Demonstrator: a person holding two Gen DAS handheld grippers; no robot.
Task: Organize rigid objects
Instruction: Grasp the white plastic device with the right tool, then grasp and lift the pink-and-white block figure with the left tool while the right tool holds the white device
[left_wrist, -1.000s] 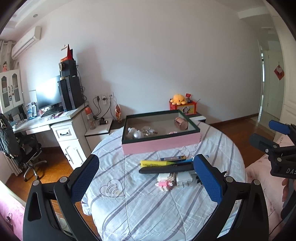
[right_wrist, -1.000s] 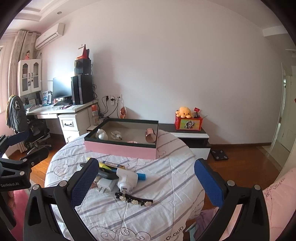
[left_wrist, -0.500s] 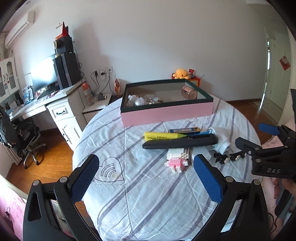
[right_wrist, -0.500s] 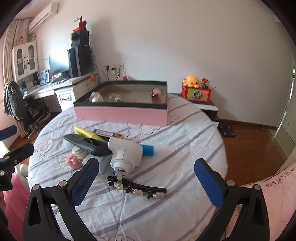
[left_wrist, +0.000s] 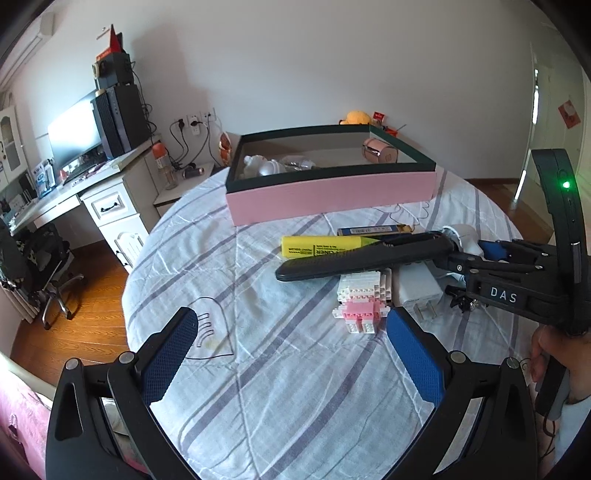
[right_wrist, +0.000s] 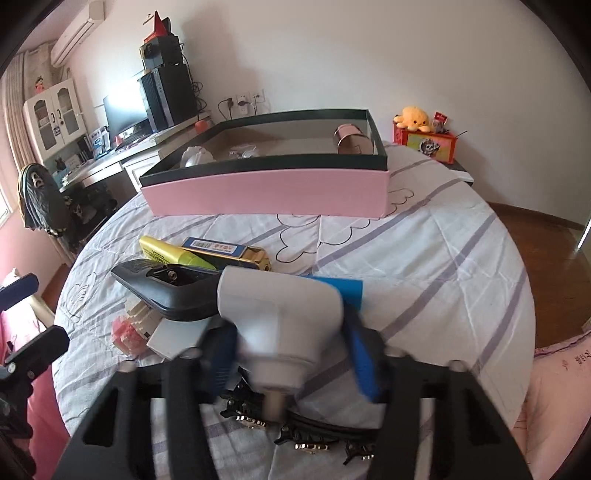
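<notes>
A pink box (right_wrist: 266, 192) with a dark rim stands at the back of the round table and holds a pink cup (right_wrist: 351, 139) and white items. In front lies a pile: a yellow highlighter (left_wrist: 321, 246), a long black device (left_wrist: 362, 258), a pink-and-white brick model (left_wrist: 364, 299), a white charger (left_wrist: 415, 290) and a black hair clip (right_wrist: 317, 432). My right gripper (right_wrist: 291, 350) has its blue pads closed against a white gun-shaped device (right_wrist: 280, 314). My left gripper (left_wrist: 291, 358) is open and empty, in front of the pile.
A blue-and-gold flat box (right_wrist: 225, 251) lies behind the highlighter. The striped tablecloth (left_wrist: 295, 387) covers the table. A desk with a monitor (left_wrist: 74, 133) stands at the left. A low cabinet with a yellow plush toy (right_wrist: 413, 118) stands behind the table.
Both grippers moved forward and down toward the pile. My right gripper went from wide open to closed around the white gun-shaped device. My left gripper stayed open.
</notes>
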